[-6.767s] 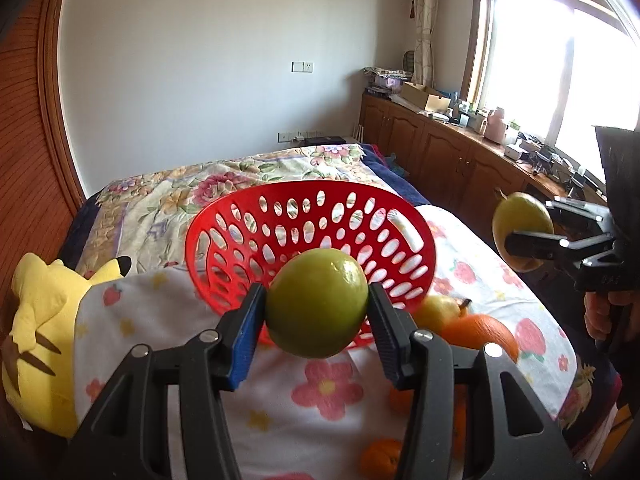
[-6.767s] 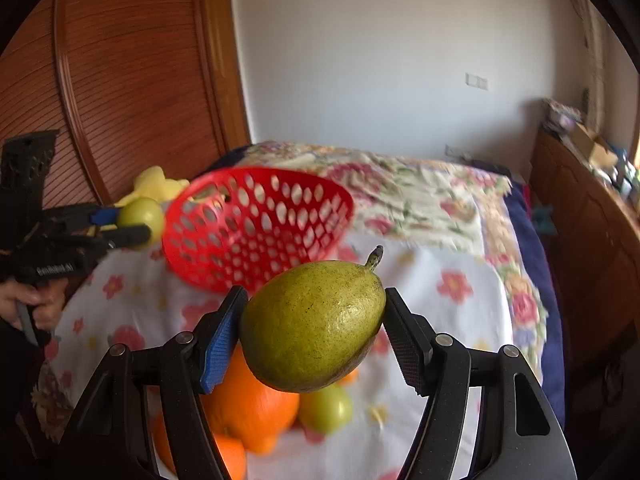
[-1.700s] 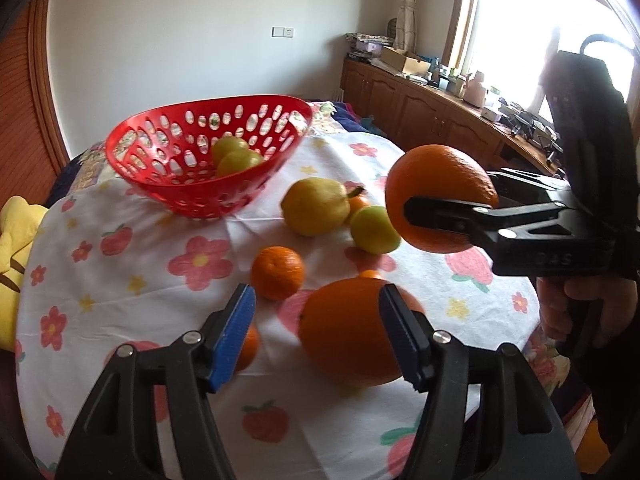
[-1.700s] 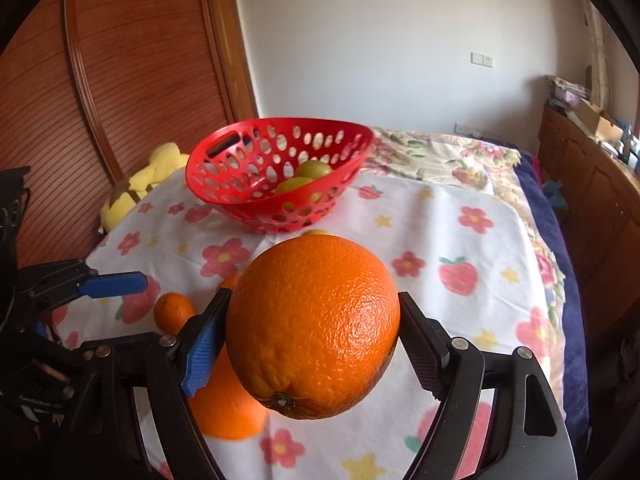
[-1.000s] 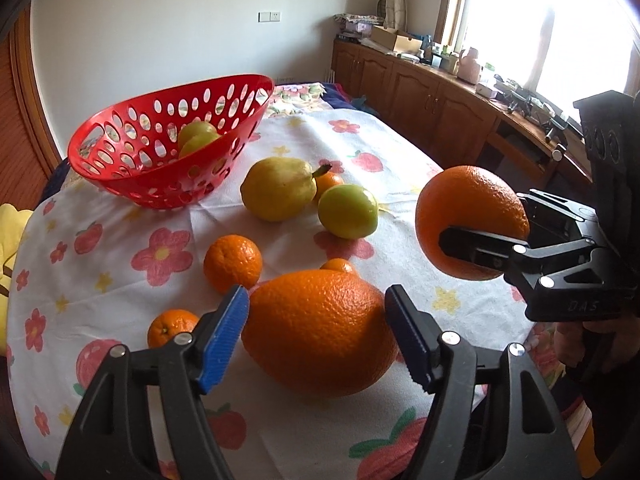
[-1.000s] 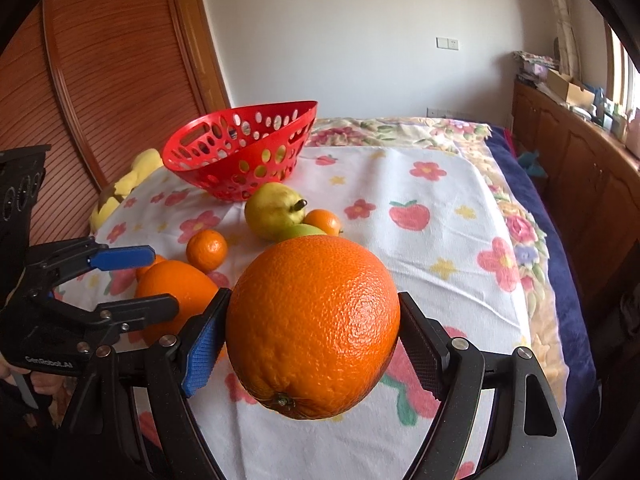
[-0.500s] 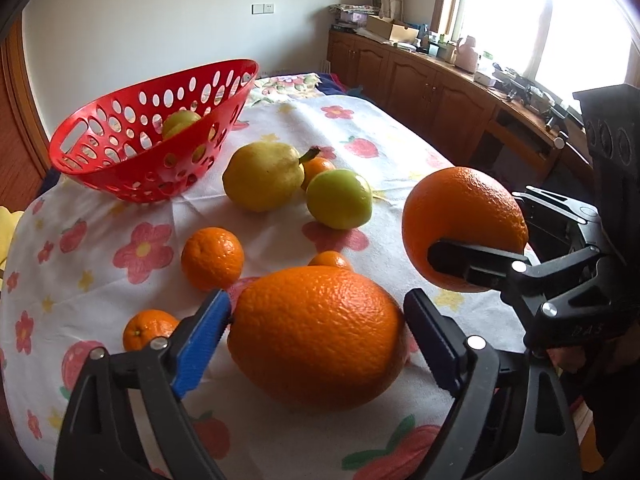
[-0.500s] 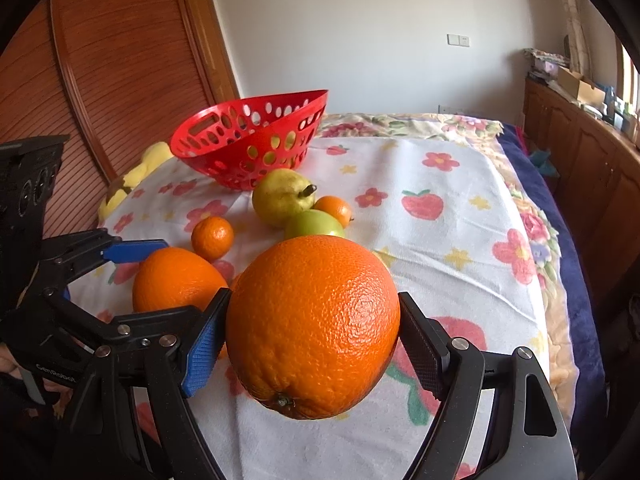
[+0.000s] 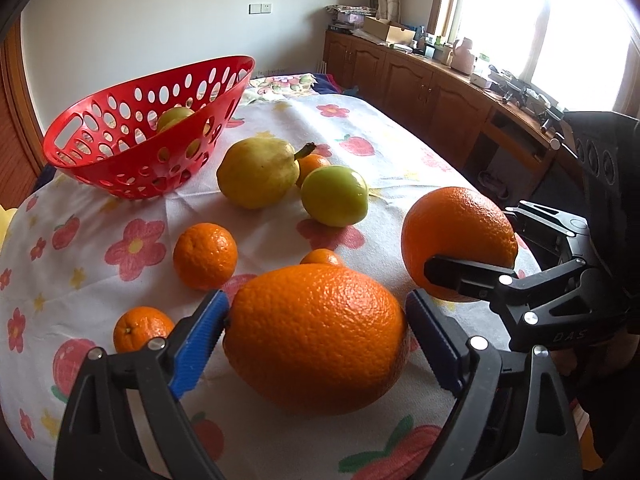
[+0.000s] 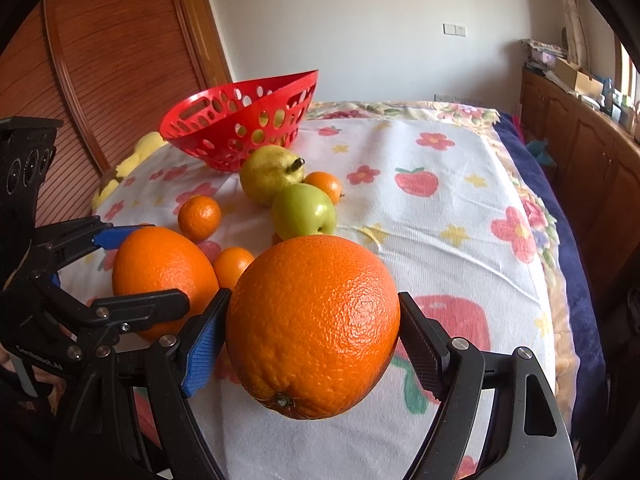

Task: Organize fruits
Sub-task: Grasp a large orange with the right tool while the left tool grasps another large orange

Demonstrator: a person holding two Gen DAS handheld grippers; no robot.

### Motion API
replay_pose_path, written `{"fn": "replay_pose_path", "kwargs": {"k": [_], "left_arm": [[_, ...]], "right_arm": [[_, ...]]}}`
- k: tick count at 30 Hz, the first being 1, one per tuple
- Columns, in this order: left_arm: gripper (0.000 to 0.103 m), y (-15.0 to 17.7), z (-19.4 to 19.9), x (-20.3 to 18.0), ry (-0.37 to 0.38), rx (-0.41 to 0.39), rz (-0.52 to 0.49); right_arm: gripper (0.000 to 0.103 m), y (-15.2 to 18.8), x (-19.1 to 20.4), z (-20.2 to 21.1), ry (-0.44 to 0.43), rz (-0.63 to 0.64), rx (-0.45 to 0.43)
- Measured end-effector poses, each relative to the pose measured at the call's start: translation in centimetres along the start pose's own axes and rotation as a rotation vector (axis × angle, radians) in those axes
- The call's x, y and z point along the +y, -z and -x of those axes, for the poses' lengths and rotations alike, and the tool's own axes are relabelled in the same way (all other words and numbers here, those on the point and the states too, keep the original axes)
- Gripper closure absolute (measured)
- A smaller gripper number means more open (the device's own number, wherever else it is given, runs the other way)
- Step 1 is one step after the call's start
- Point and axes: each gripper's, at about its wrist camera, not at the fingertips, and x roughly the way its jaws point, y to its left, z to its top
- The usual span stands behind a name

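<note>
My left gripper (image 9: 316, 332) straddles a large orange (image 9: 316, 340) lying on the flowered cloth; its pads touch or nearly touch both sides. The same orange shows in the right wrist view (image 10: 164, 276). My right gripper (image 10: 314, 344) is shut on another large orange (image 10: 314, 324) and holds it above the cloth, to the right of the left gripper (image 9: 460, 244). A red perforated basket (image 9: 132, 120) with green fruit inside stands at the back left.
A yellow pear (image 9: 258, 172), a green apple (image 9: 334, 196) and several small tangerines (image 9: 205, 254) lie between the grippers and the basket. A yellow plush toy (image 10: 120, 172) sits at the bed's left edge. Wooden cabinets (image 9: 432, 92) line the right wall.
My left gripper has closed in around the large orange on the cloth. My right gripper kept its orange and sank slightly lower beside it.
</note>
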Motion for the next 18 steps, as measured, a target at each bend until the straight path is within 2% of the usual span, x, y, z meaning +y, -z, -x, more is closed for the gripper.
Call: {"fn": "replay_pose_path", "kwargs": {"k": [18], "left_arm": [[0.012,1.4,1.0,-0.2,0.010,-0.010,-0.003]], "right_arm": [[0.021,0.6,0.3,0.1,0.025,-0.004,0.017]]}}
